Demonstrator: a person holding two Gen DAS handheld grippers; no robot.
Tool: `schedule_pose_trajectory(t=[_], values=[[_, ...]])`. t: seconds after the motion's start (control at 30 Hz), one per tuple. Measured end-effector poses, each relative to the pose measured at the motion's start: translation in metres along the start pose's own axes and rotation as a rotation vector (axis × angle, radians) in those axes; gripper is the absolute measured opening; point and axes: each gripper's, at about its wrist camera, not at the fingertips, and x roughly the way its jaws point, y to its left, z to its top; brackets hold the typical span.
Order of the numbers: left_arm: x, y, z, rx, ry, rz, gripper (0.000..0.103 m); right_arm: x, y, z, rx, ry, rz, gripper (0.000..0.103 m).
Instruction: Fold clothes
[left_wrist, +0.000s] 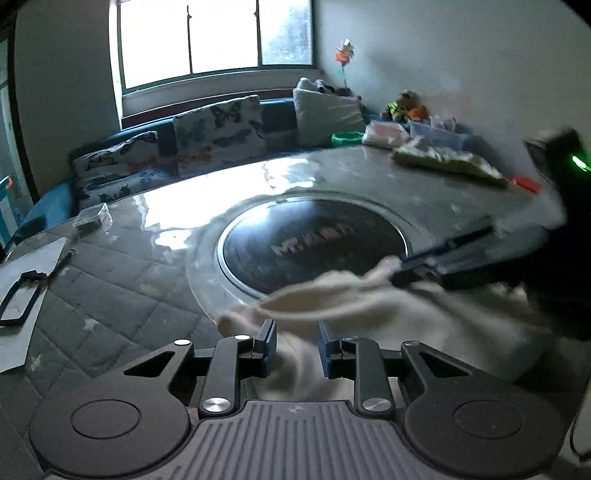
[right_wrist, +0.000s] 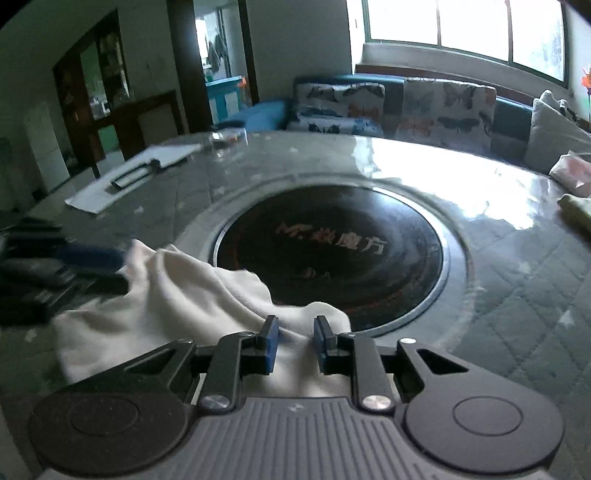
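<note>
A white cloth (left_wrist: 369, 306) (right_wrist: 177, 295) lies bunched at the near edge of a round grey quilted table (left_wrist: 122, 295) (right_wrist: 517, 277), partly lifted off it. It overlaps the rim of the table's black centre disc (left_wrist: 314, 243) (right_wrist: 332, 251). My left gripper (left_wrist: 297, 341) has a fold of the cloth between its blue pads; in the right wrist view the left gripper (right_wrist: 110, 266) shows blurred at the left, holding a raised corner. My right gripper (right_wrist: 295, 338) also has cloth between its narrowly spaced fingers. From the left wrist view the right gripper (left_wrist: 400, 271) pinches the cloth's far edge.
A yellow-green folded cloth (left_wrist: 447, 160), a pink bag (left_wrist: 384, 133) and a red item (left_wrist: 526, 183) sit at the table's far right. A white sheet with a black frame (left_wrist: 22, 295) (right_wrist: 129, 177) and a clear box (left_wrist: 92, 216) lie left. A sofa with butterfly cushions (left_wrist: 218, 133) stands behind.
</note>
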Motion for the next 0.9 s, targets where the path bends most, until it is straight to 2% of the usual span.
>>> schedule_pose_trajectory(t=[0.1,0.23,0.37,0.43,0.53,0.67,0.7,0.87,0.9], values=[[0.004,0.008,-0.006,-0.033,0.029,0.028,0.027,0.009,-0.004,0.001,0.040,-0.003,-0.026,0.020],[-0.004,0.025,-0.006,-0.122,-0.002,0.036,0.029,-0.001,0.002,0.005,0.023,-0.030,-0.040,0.021],[-0.004,0.039,-0.005,-0.198,-0.004,0.044,0.028,-0.011,0.018,0.009,-0.004,-0.062,0.023,0.022],[0.000,0.040,-0.005,-0.197,0.006,0.050,0.027,-0.007,0.032,0.012,-0.033,-0.056,0.070,0.022],[0.010,0.038,-0.007,-0.191,0.036,0.058,0.026,0.008,0.050,0.016,-0.078,-0.029,0.086,0.022],[0.013,0.041,-0.012,-0.201,0.042,0.062,0.026,0.034,0.062,0.021,-0.110,0.006,0.040,0.022],[0.012,0.042,-0.012,-0.204,0.041,0.061,0.026,0.037,0.061,0.023,-0.104,0.005,0.036,0.022],[0.010,0.048,-0.011,-0.225,0.033,0.061,0.029,0.039,0.041,0.034,0.086,-0.015,0.083,0.023],[0.009,0.049,-0.010,-0.227,0.029,0.063,0.029,0.041,0.045,0.034,0.061,-0.010,0.077,0.023]])
